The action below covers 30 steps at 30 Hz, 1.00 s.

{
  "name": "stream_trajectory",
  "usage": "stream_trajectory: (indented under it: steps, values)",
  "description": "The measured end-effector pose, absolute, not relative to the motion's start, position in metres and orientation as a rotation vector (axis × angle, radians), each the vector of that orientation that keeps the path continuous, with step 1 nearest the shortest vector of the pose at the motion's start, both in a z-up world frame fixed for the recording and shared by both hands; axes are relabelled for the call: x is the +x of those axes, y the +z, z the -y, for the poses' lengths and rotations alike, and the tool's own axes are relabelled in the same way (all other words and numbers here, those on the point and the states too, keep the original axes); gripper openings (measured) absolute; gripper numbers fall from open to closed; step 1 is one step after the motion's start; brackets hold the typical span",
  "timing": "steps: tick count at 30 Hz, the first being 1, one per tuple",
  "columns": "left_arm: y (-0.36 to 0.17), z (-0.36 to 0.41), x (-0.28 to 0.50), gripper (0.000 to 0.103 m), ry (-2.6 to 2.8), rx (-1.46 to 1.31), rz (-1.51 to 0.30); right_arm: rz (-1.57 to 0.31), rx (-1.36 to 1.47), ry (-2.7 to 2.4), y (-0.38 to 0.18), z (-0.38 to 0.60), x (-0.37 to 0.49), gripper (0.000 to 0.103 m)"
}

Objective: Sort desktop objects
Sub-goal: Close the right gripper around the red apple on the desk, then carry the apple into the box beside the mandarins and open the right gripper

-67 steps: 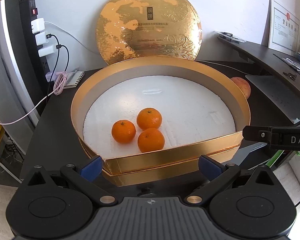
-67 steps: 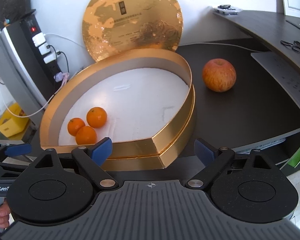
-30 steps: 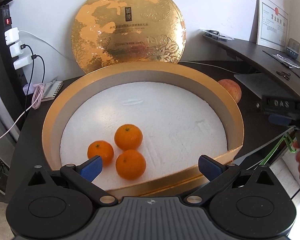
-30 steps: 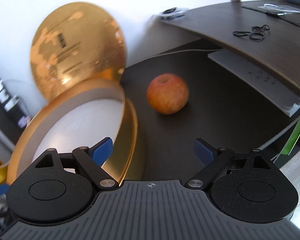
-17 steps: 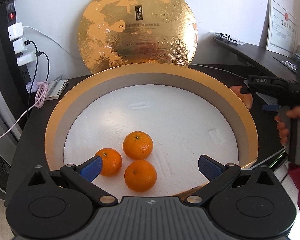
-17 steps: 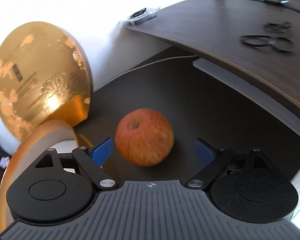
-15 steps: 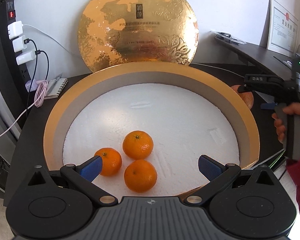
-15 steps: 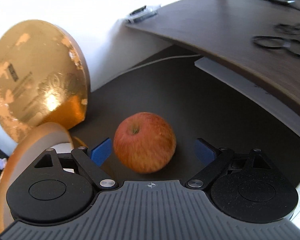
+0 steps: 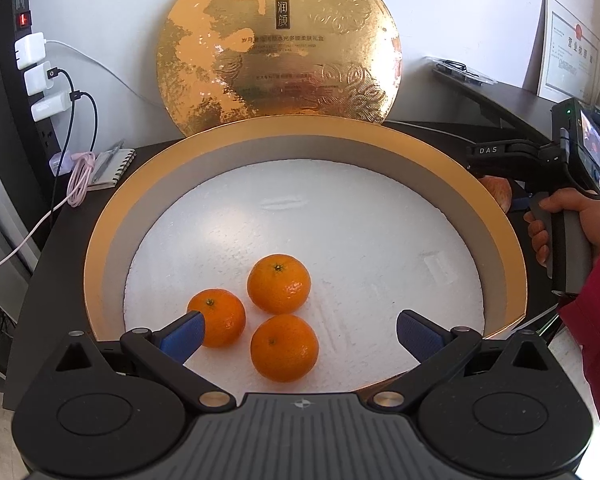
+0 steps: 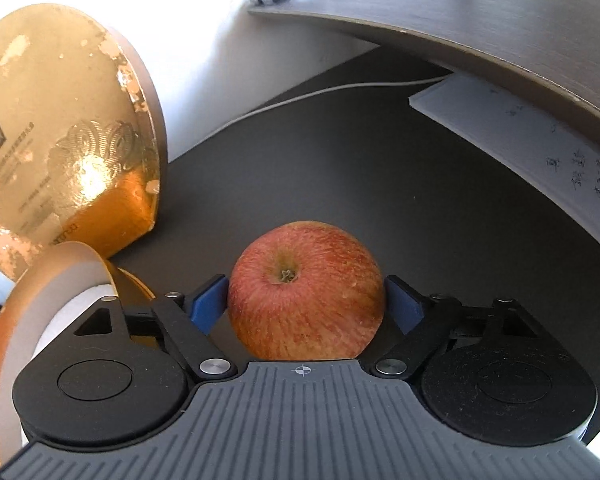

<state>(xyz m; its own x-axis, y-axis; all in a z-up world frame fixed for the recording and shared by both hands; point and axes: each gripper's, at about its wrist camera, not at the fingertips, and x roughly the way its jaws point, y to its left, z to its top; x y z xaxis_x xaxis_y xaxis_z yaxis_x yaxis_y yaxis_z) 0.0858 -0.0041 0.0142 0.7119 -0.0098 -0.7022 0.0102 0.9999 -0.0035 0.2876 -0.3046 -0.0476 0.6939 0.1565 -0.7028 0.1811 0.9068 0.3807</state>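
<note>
- Left tongs (image 9: 300,334): wide open, nothing between the blue pads (image 9: 182,338), poised over the near rim of the round gold box (image 9: 112,216).
- Just ahead of the left tongs: three oranges on the white foam floor of the box, clustered near its front. Nearest orange (image 9: 284,348) central; second (image 9: 217,317) partly behind the left pad; third (image 9: 279,283) a little further in. All three close together, nearly touching.
- Remainder of the box floor: bare white foam (image 9: 340,224).
- Right tongs (image 10: 306,306): jaws just closing, now set against both flanks of the apple (image 10: 305,294); both blue pads (image 10: 208,306) appear to touch its skin. Firmness of the grip cannot be told.
- Apple: red-streaked, stem end up, resting on the dark surface (image 10: 340,184) just outside the right side of the box. Seen from the left wrist only as a sliver behind the box rim.
- In the left wrist view: hand (image 9: 568,224) in a red sleeve (image 9: 598,320) holding the handle of the right tool, beyond the box's right edge.
- Behind the box: gold lid (image 9: 278,46) standing on edge against the white wall.
- Far left: spiral notebook (image 9: 114,168), pink cable (image 9: 80,178), power strip with white chargers (image 9: 30,64).
- Far right: raised brown desk (image 10: 480,12) with a white sheet beneath its edge; framed certificate (image 9: 568,64) against the wall.
</note>
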Motion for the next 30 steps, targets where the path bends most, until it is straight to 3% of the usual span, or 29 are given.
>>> stream_trajectory:
  steps: [9, 19, 30]
  values:
    - [0.017, -0.002, 0.079, 0.103, -0.014, -0.019, -0.769, -0.783, 0.415, -0.031, -0.035, 0.308, 0.267, 0.083]
    - [0.02, -0.029, 0.064, 0.103, 0.025, -0.08, -0.734, -0.64, 0.348, 0.131, 0.041, 0.264, 0.206, 0.083]
    - [0.014, -0.074, 0.043, 0.103, 0.115, -0.159, -0.738, -0.829, 0.236, 0.382, 0.014, 0.16, 0.17, 0.083]
